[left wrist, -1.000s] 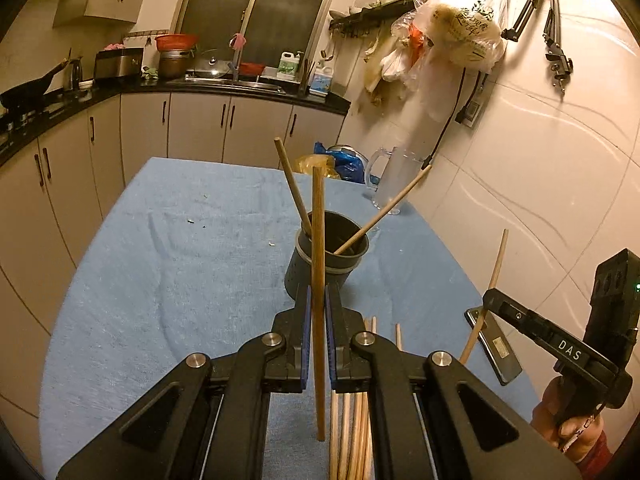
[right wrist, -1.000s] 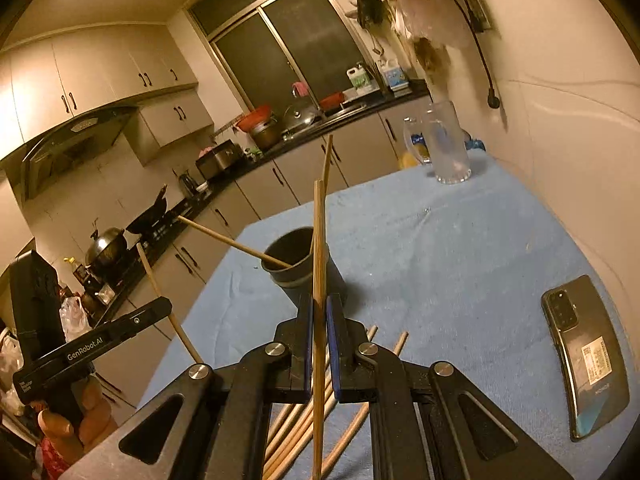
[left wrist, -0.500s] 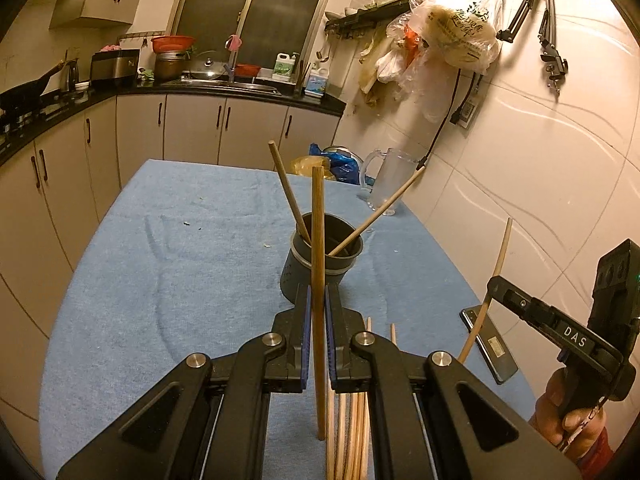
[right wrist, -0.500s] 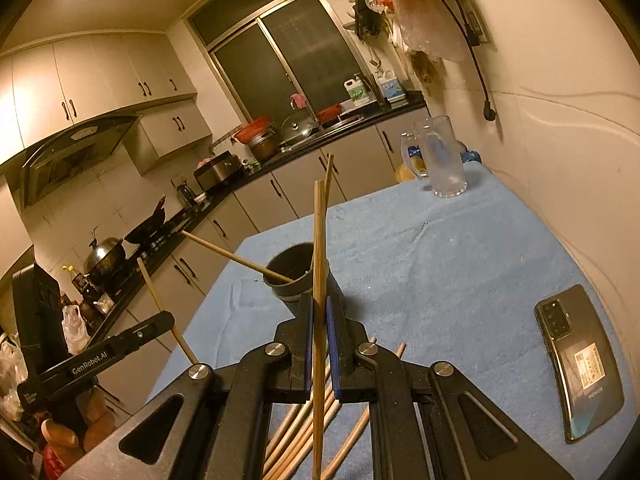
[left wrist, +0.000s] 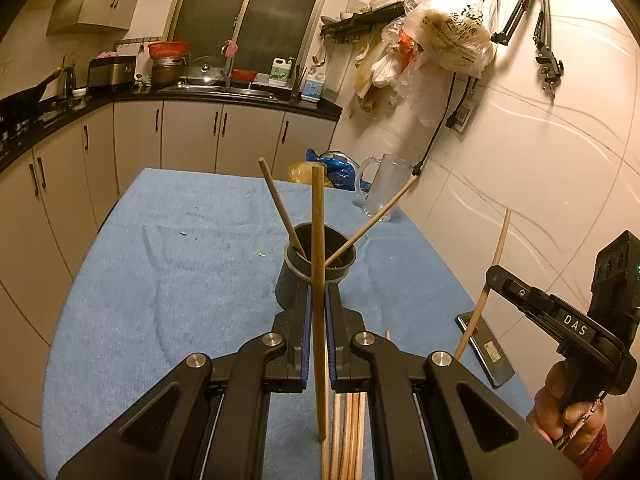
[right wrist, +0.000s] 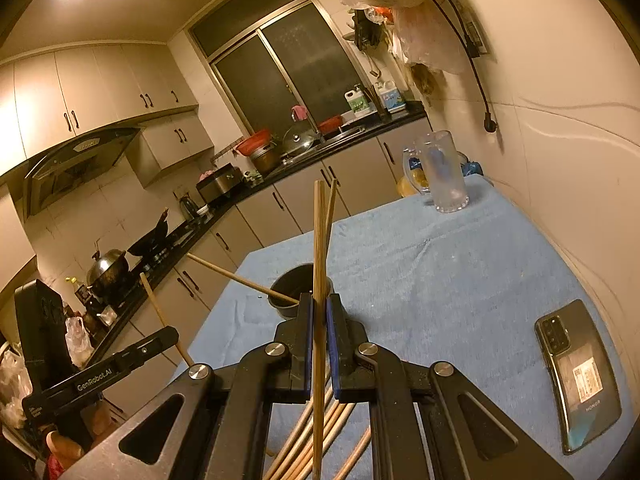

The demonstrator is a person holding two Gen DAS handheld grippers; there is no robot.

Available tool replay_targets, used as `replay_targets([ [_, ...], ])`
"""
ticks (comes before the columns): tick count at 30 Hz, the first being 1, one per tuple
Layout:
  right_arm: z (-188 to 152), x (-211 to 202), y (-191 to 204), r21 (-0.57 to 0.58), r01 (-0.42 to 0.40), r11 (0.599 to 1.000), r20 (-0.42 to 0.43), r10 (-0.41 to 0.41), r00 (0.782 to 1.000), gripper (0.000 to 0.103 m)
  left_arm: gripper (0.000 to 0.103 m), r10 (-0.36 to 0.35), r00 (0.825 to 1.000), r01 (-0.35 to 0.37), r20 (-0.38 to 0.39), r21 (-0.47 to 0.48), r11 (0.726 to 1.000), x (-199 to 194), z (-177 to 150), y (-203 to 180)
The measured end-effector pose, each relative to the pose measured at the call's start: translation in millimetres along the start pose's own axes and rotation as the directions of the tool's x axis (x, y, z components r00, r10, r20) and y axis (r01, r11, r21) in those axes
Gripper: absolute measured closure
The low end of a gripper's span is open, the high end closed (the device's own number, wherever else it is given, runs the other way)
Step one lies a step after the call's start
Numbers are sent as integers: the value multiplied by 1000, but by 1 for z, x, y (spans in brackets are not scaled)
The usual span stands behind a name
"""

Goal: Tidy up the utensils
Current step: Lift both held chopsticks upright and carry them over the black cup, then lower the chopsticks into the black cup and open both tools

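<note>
A dark round utensil holder (left wrist: pixel 316 270) stands on the blue cloth with two wooden chopsticks leaning out of it; it also shows in the right wrist view (right wrist: pixel 296 290). My left gripper (left wrist: pixel 318 300) is shut on an upright wooden chopstick (left wrist: pixel 318 240), just short of the holder and above the cloth. My right gripper (right wrist: pixel 319 312) is shut on another upright chopstick (right wrist: pixel 319 248), held in the air to the right; it appears in the left wrist view (left wrist: pixel 494 280). Several loose chopsticks (left wrist: pixel 350 432) lie on the cloth beneath my grippers.
A black phone (right wrist: pixel 578 376) lies on the cloth near the right wall. A clear glass jug (right wrist: pixel 440 176) stands at the table's far right corner beside blue and yellow bags (left wrist: pixel 332 170). Kitchen cabinets and a counter run along the left and back.
Both grippers have lifted and pulled back slightly with their chopsticks still held. The holder now looks a little farther away and lower in both views.
</note>
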State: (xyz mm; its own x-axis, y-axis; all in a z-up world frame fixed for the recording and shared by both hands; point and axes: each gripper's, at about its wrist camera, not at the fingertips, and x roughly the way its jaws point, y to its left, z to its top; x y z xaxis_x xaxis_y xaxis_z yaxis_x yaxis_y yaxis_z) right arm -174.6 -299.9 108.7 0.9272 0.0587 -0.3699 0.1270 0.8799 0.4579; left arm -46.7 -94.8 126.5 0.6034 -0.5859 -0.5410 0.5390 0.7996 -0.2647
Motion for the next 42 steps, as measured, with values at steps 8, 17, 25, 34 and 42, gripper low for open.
replay_targets([
  [8, 8, 2, 3, -3, 1, 1000, 21, -1, 1000, 96, 97, -8, 1000, 8, 21, 10, 1000, -2, 13, -6],
  [17, 31, 14, 14, -20, 3, 1000, 73, -2, 997, 96, 97, -24, 998, 22, 57, 24, 999, -1, 45, -14],
  [25, 58, 33, 28, -35, -2, 999, 111, 6, 994, 96, 97, -21, 994, 18, 108, 31, 999, 2, 82, -18],
  [34, 88, 60, 39, -35, -1, 999, 151, 6, 989, 96, 97, -8, 985, 2, 172, 36, 999, 16, 128, -20],
  [42, 108, 88, 47, -42, 20, 999, 186, -12, 983, 96, 97, 13, 981, -15, 195, 6, 1000, 40, 147, -11],
])
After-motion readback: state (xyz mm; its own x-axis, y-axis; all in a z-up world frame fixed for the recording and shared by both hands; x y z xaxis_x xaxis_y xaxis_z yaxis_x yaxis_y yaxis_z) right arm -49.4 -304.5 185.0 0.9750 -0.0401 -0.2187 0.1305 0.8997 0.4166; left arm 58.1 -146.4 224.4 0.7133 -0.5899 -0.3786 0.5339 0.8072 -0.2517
